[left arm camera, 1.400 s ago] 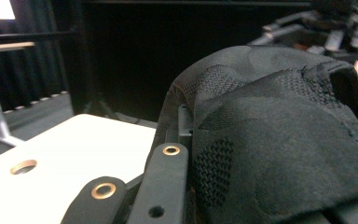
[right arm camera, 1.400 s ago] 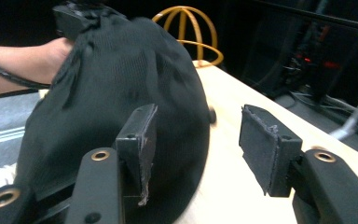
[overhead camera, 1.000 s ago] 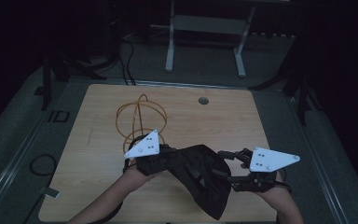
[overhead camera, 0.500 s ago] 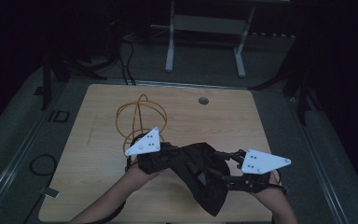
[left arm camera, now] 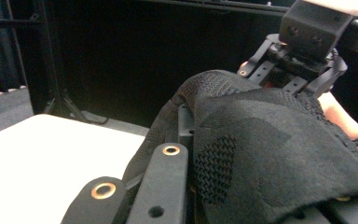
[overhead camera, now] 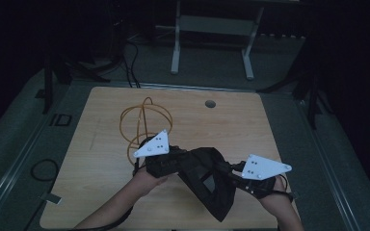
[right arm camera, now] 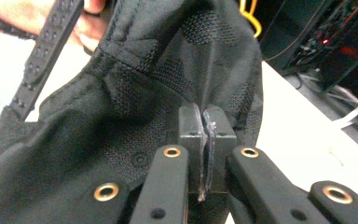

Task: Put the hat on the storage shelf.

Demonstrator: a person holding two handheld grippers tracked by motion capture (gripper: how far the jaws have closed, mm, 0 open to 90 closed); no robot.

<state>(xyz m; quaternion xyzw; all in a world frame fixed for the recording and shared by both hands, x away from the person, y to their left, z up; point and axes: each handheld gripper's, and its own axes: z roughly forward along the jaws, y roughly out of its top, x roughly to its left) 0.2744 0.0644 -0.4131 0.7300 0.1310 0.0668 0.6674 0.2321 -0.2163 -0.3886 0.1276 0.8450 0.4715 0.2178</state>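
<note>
Low in the middle of the high view, the black garment [overhead camera: 207,180] hangs between both tongs. The right tongs [right arm camera: 206,140] pinch a thin fold; the left tongs [left arm camera: 186,154] seem clamped under cloth. Pulling apart could slip that fold free, and the orange cable [overhead camera: 139,122] behind might snag.

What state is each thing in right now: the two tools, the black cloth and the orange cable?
Left tool: shut on the cloth, at its left end.
Right tool: shut on the cloth, a fold pinched between its pads.
Cloth: held up between both tools, bunched, its lower part hanging down toward the table.
Cable: lying in loose loops on the table, beyond the left tool.
</note>
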